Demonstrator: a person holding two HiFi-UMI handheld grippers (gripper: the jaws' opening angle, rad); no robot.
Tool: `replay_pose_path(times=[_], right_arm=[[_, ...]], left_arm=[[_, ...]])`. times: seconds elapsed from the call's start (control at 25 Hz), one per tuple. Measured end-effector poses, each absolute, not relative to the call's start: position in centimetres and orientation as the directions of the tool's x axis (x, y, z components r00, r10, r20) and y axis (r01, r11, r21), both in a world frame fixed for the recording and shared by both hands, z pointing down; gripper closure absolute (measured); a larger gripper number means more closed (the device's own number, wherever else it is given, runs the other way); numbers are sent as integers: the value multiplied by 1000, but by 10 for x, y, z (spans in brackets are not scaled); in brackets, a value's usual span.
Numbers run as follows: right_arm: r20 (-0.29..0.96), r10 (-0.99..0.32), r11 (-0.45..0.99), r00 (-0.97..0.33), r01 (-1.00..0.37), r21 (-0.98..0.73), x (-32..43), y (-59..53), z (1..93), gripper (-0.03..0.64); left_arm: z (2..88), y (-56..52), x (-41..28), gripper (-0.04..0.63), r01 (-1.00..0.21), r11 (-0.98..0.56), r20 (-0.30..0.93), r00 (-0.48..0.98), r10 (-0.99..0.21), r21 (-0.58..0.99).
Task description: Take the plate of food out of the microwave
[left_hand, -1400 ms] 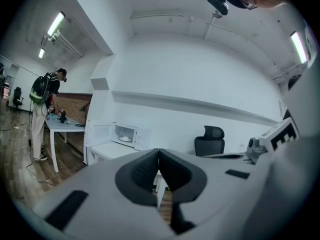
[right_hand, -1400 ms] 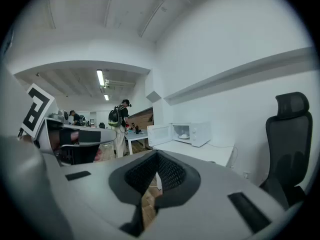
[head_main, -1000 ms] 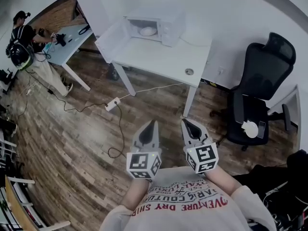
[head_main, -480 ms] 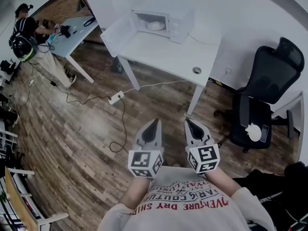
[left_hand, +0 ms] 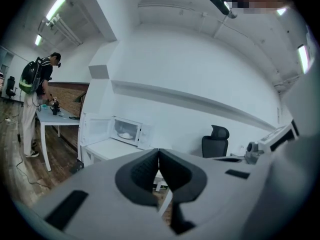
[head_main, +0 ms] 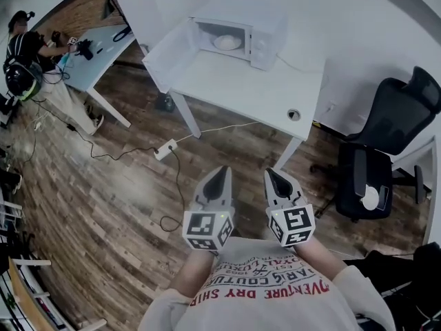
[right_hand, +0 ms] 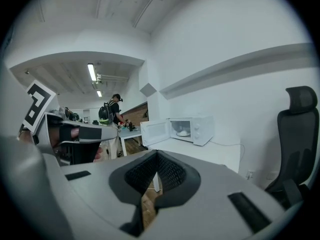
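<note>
A white microwave (head_main: 241, 29) stands at the back of a white table (head_main: 241, 88), its door (head_main: 167, 52) swung wide to the left. Inside lies a white plate of food (head_main: 227, 42), also seen in the left gripper view as the plate (left_hand: 125, 135) and in the right gripper view as the plate (right_hand: 183, 133). My left gripper (head_main: 222, 174) and right gripper (head_main: 270, 176) are held close to my chest, well short of the table, over the wooden floor. Both are shut with nothing between the jaws.
A black office chair (head_main: 386, 143) stands right of the table. A power strip (head_main: 164, 149) with cables lies on the floor under the table's left side. A person with a backpack (head_main: 24, 61) works at a light blue table (head_main: 89, 57) far left.
The view has shifted so the table and microwave sit a little nearer and further right in the frame. Both grippers stay shut in front of my chest.
</note>
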State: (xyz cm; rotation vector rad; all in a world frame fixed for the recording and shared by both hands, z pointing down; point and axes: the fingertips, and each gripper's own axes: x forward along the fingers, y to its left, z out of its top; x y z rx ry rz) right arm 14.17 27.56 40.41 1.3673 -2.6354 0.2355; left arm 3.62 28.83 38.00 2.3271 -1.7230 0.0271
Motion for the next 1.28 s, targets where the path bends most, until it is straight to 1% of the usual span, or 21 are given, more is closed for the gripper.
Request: replay_pose_path(times=[0.28, 0.48, 0.72, 1.04, 1.28], right_arm=[[216, -839, 503, -500, -863, -47, 78, 196, 391, 606], [218, -870, 443, -443, -895, -52, 30, 144, 392, 606], [227, -890, 397, -396, -917, -42, -7, 94, 392, 606], [262, -886, 381, -382, -923, -56, -19, 35, 415, 606], [249, -877, 412, -411, -910, -50, -19, -36, 419, 606]], left_arm=[[366, 200, -36, 588, -923, -337, 157, 367, -917, 187], [363, 151, -91, 588, -925, -367, 155, 379, -912, 99], [366, 101, -140, 588, -914, -385, 154, 401, -903, 124], [396, 43, -149, 588, -904, -387, 199, 419, -886, 179], [403, -19, -145, 588, -911, -367, 213, 402, -891, 185]])
